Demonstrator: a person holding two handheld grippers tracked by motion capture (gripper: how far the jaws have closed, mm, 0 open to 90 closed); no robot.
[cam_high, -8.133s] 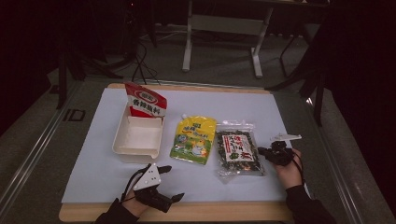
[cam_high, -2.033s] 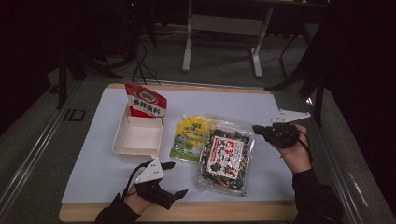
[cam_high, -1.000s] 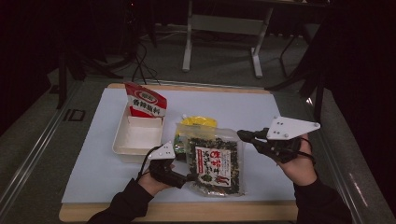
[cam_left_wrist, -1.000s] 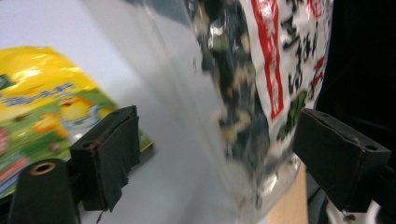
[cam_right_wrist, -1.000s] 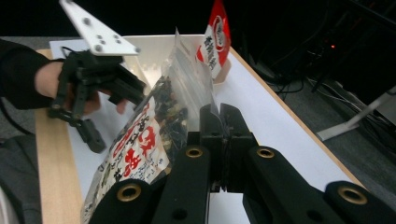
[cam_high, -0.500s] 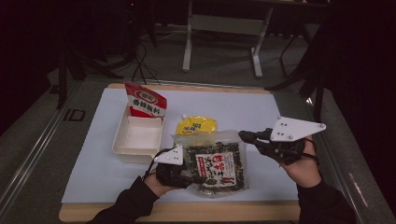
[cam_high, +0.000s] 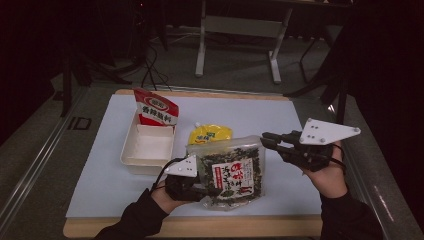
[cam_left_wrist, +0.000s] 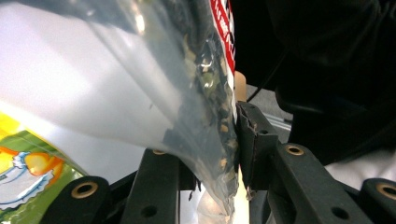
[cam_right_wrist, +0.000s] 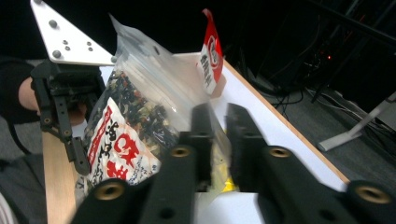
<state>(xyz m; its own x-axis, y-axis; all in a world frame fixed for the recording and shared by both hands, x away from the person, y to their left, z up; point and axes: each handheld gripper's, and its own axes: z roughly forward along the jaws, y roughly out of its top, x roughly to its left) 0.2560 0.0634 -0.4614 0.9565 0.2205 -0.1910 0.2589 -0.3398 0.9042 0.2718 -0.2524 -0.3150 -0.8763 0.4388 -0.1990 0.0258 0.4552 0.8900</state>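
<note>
A clear bag of dark seaweed with a red-and-white label is held tilted up off the white mat, between both grippers. My left gripper is shut on its lower left edge. In the left gripper view the film is pinched between the jaws of that gripper. My right gripper meets the bag's upper right corner. In the right gripper view the jaws of this gripper stand almost together with the bag's film in the narrow gap.
A white tray sits at the left of the mat, with a red pouch standing at its far end. A yellow-green pouch lies just behind the bag. The table's wooden front edge is near my forearms.
The right gripper dragged the seaweed bag left over the yellow-green pouch. The left gripper came in, took its left edge, and the bag now tilts up off the mat.
</note>
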